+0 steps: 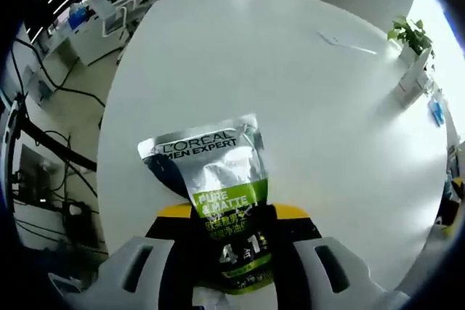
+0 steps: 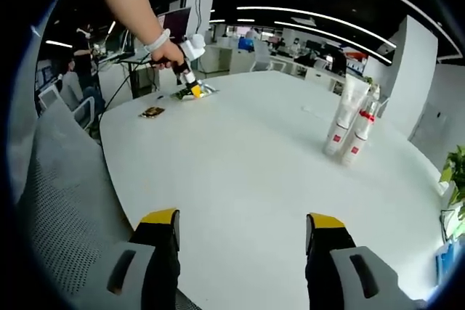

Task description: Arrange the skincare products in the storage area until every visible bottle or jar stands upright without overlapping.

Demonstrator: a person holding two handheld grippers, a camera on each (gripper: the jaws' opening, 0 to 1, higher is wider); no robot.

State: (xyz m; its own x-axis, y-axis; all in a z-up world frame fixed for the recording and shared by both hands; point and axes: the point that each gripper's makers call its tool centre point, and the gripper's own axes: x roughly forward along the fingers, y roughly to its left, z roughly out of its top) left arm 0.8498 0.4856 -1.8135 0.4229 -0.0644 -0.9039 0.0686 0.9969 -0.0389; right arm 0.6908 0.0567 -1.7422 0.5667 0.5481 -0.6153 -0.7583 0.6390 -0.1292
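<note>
White and glossy, the broad worktop (image 1: 305,107) spreads away in the left gripper view, with office desks and trailing cables on the floor off to its left. On its near part, a silver and green sachet (image 1: 218,194) printed L'OREAL MEN EXPERT lies flat, its lower end clamped between the yellow-tipped fingers (image 1: 174,212) of the left gripper (image 1: 231,215). Farther right, a thin pale object (image 1: 347,43) lies on the far side of the worktop; what it is cannot be made out. A potted plant (image 1: 410,34) stands at the right edge.

In the right gripper view, a grey mesh chair (image 2: 65,179) sits beside the worktop at left. Above it, a person's hand (image 2: 168,54) grips the left gripper at the far corner of the worktop, its yellow tips down on the sachet there. Just to the left of that gripper a small dark item (image 2: 152,112) rests on the worktop, too small to identify. In the foreground the right gripper (image 2: 243,226) hangs above bare worktop, its fingers (image 2: 161,224) set wide apart and holding nothing. To the right, well apart from both grippers, a cluster of white bottles (image 2: 350,125) with red labels stands upright close together.
</note>
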